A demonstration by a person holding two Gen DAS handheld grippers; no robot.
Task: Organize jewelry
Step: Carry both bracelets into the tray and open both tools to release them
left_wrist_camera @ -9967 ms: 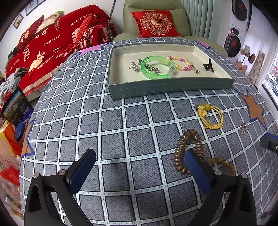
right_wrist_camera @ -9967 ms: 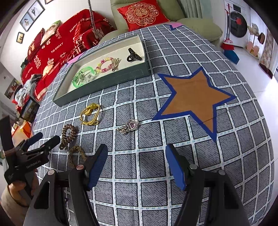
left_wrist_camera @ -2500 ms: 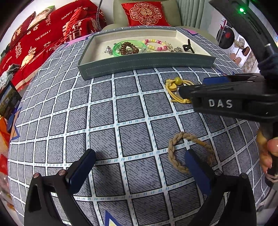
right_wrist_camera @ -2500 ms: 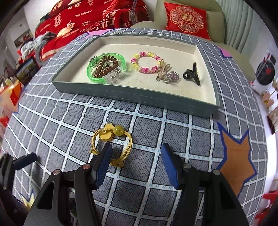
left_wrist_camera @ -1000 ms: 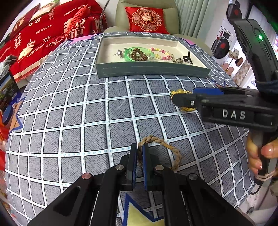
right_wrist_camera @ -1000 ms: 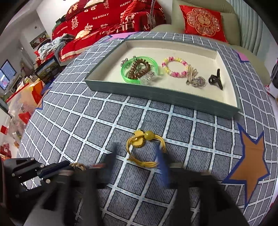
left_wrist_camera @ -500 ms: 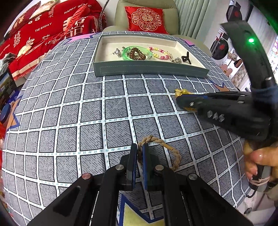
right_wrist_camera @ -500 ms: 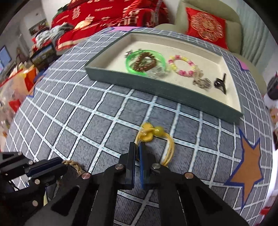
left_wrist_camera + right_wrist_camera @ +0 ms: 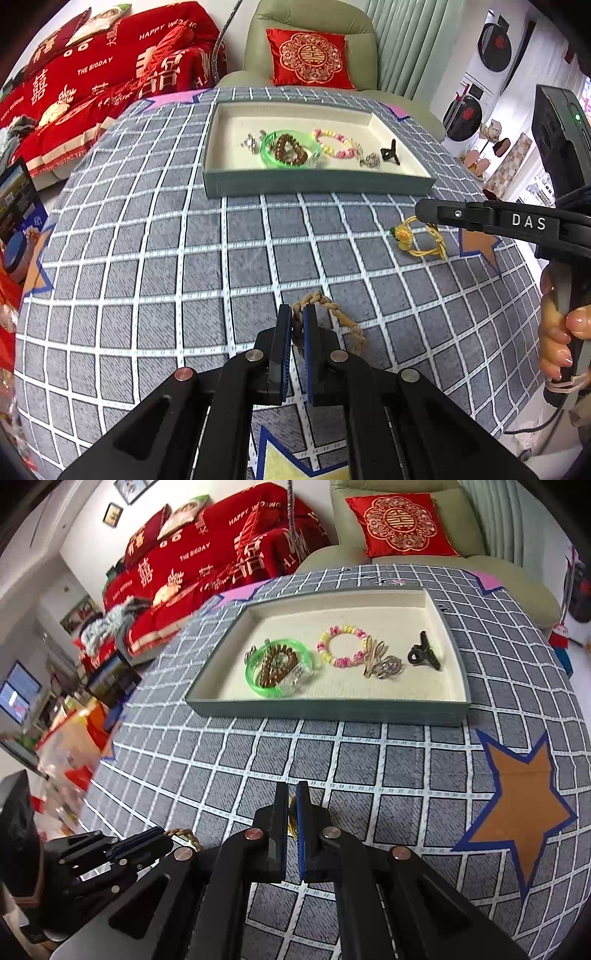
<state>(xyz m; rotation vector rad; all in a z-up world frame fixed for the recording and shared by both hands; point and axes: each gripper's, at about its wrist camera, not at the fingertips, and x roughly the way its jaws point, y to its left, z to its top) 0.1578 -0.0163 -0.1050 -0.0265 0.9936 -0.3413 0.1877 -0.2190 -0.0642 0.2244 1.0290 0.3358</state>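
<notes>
My left gripper (image 9: 297, 314) is shut on a braided tan rope bracelet (image 9: 345, 322), which it holds just above the checked tablecloth. My right gripper (image 9: 291, 794) is shut on a yellow cord hair tie (image 9: 419, 240), which hangs lifted from its fingers; in the right wrist view only a sliver (image 9: 293, 812) shows between the pads. The grey-green tray (image 9: 317, 182) at the back holds a green bangle (image 9: 288, 149), a brown coil tie, a pink-yellow bead bracelet (image 9: 341, 646), a metal brooch (image 9: 388, 666) and a black claw clip (image 9: 423, 655).
The round table carries a grey checked cloth with orange star patches (image 9: 517, 805). A green armchair with a red cushion (image 9: 310, 59) stands behind the tray. A red-covered sofa (image 9: 92, 74) lies at the back left.
Both grippers closed about a second ago, the left on the rope bracelet, the right on the yellow tie. The right has since lifted the tie off the cloth and moved right.
</notes>
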